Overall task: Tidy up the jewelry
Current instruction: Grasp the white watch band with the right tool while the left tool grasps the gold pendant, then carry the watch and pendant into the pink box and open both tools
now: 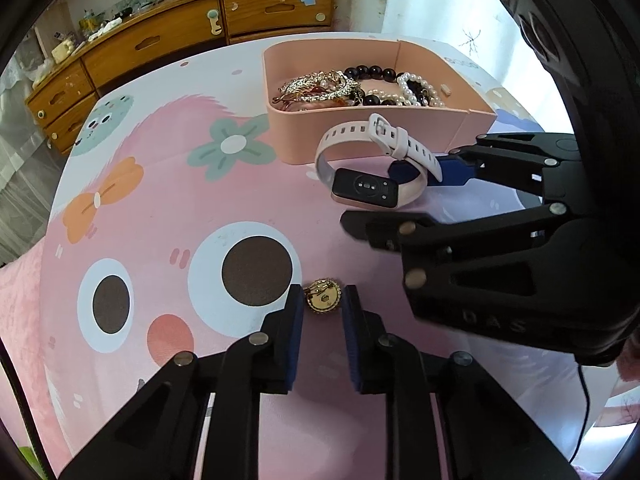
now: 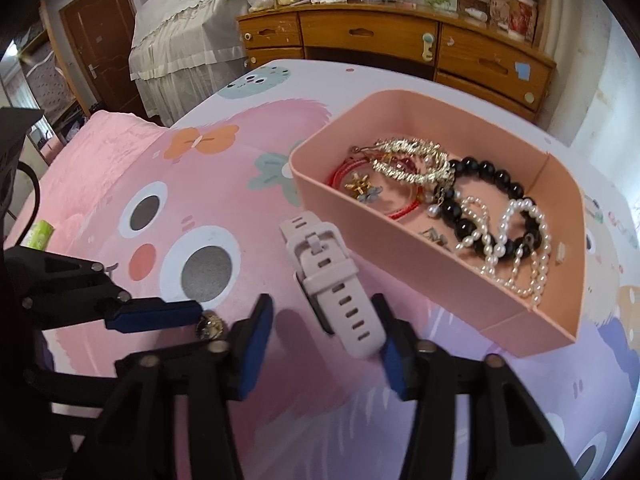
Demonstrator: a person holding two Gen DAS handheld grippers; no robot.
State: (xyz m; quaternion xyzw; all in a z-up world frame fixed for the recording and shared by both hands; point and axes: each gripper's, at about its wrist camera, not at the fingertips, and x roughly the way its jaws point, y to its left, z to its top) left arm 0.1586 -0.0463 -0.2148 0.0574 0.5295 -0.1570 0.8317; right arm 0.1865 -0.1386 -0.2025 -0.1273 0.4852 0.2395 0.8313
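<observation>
A small round gold brooch [image 1: 323, 301] lies on the cartoon-print tablecloth, and my left gripper [image 1: 323, 294] is shut on it, blue pads touching both its sides. In the right wrist view the brooch [image 2: 210, 325] shows beside one left pad. A pale pink smartwatch [image 1: 372, 168] lies just in front of the pink tray [image 1: 312, 140]. My right gripper [image 2: 322, 308] straddles its strap [image 2: 332, 276]; the right pad touches the strap and the left finger stands clear, so it is open. The tray [image 2: 400, 248] holds gold chains, a black bead bracelet, pearl strands and a red cord.
A wooden dresser [image 1: 180, 36] with cluttered top stands behind the table. A green object [image 2: 40, 234] lies on the pink blanket at the left. The two grippers sit close together, the right gripper [image 1: 370, 196] just above and right of the left one.
</observation>
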